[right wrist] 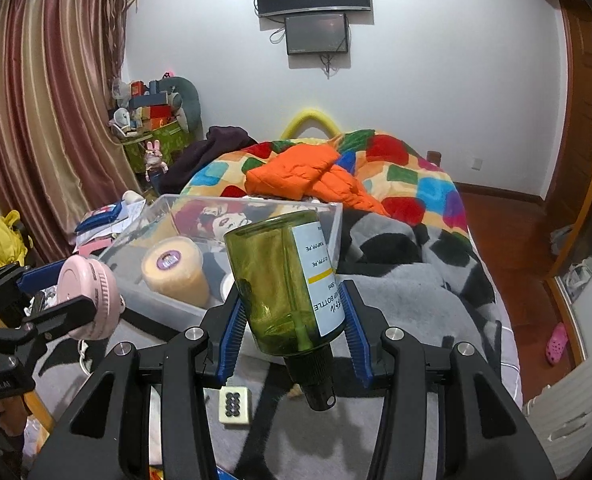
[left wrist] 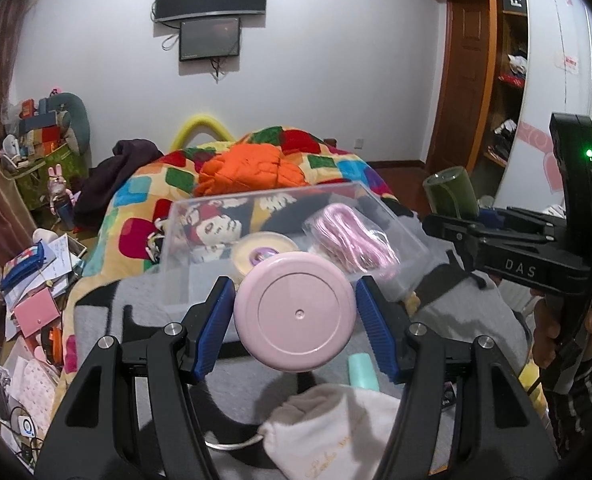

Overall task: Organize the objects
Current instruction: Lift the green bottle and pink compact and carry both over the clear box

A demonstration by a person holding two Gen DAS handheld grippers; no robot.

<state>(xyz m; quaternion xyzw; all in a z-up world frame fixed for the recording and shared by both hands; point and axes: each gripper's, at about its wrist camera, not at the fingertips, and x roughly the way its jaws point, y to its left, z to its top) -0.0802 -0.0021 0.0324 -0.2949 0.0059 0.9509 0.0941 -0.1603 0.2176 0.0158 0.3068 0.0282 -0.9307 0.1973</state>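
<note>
My left gripper point(left wrist: 295, 316) is shut on a round pink jar point(left wrist: 295, 322), held in front of a clear plastic box point(left wrist: 184, 236) on the bed. The box holds a yellow round tub point(left wrist: 256, 254) and a bag of pink cord point(left wrist: 348, 240). My right gripper point(right wrist: 292, 316) is shut on a green glass spray bottle point(right wrist: 272, 280), bottom forward, black cap toward me, beside the box point(right wrist: 164, 308). The right gripper shows in the left wrist view point(left wrist: 452, 216), with the bottle point(left wrist: 450, 196). The pink jar shows in the right wrist view point(right wrist: 86, 298).
A white drawstring pouch point(left wrist: 336, 428) and a mint tube point(left wrist: 362, 372) lie on the grey blanket point(left wrist: 456, 320) below the left gripper. A mahjong tile point(right wrist: 235, 405) lies under the right gripper. An orange jacket point(right wrist: 308, 180) lies on the quilt beyond the box. Clutter covers the floor at left point(left wrist: 36, 280).
</note>
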